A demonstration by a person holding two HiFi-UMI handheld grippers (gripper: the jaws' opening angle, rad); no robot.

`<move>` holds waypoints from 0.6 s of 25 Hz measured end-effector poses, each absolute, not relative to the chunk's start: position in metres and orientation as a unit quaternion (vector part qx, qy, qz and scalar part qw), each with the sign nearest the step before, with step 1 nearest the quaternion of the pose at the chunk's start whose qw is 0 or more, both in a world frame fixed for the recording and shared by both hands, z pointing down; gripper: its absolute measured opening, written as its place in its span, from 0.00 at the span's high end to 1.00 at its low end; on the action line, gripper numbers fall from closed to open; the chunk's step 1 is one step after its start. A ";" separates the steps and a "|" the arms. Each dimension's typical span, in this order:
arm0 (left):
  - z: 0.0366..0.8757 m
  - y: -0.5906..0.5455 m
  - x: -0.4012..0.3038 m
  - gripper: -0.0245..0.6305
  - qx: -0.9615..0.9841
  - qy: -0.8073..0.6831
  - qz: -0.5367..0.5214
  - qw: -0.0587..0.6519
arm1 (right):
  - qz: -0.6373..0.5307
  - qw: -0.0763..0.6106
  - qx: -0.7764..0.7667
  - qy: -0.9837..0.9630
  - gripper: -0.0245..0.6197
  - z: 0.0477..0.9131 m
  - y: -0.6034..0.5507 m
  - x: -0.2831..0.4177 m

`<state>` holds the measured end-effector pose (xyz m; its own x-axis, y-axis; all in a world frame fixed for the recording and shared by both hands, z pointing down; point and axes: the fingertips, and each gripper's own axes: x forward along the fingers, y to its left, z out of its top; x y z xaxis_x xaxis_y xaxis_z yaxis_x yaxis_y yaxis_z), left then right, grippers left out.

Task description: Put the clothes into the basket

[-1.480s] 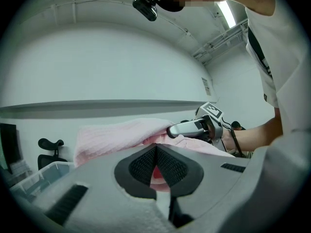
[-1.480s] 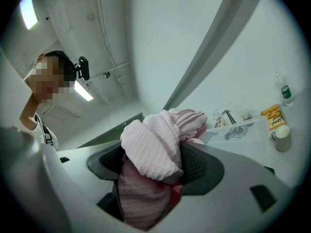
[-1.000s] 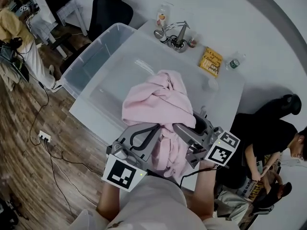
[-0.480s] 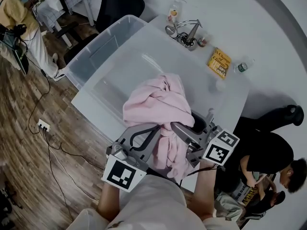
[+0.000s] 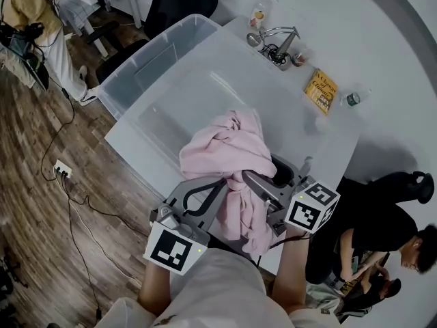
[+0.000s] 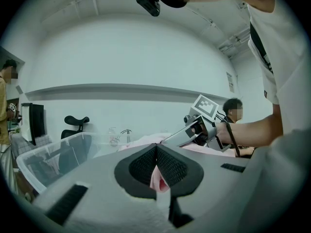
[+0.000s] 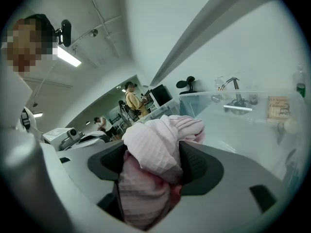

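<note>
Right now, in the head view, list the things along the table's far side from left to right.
clear bin → clear bottle → metal stand → yellow book → small green-capped bottle

clothes [image 5: 225, 149] before basket [image 5: 147, 46], book [image 5: 321, 91] on table [image 5: 290, 125] — right

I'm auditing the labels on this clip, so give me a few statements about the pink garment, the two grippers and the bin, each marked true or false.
1. The pink ribbed cloth garment already lies inside the clear plastic storage bin. False: it is held up over the near part of the white table, outside the bin.
2. The right gripper has its fingers closed on a thick bunch of the garment. True.
3. The left gripper holds nothing. False: a fold of the pink garment is pinched between its fingers.
4. A yellow book lies on the table. True.
</note>
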<state>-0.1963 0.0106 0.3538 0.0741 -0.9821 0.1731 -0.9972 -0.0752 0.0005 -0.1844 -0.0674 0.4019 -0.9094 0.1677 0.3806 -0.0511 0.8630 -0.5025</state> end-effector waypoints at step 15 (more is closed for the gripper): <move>0.374 0.015 -0.208 0.96 0.722 -0.683 0.069 0.087 | 0.211 0.333 -0.015 -0.919 0.46 0.457 -0.065 -0.204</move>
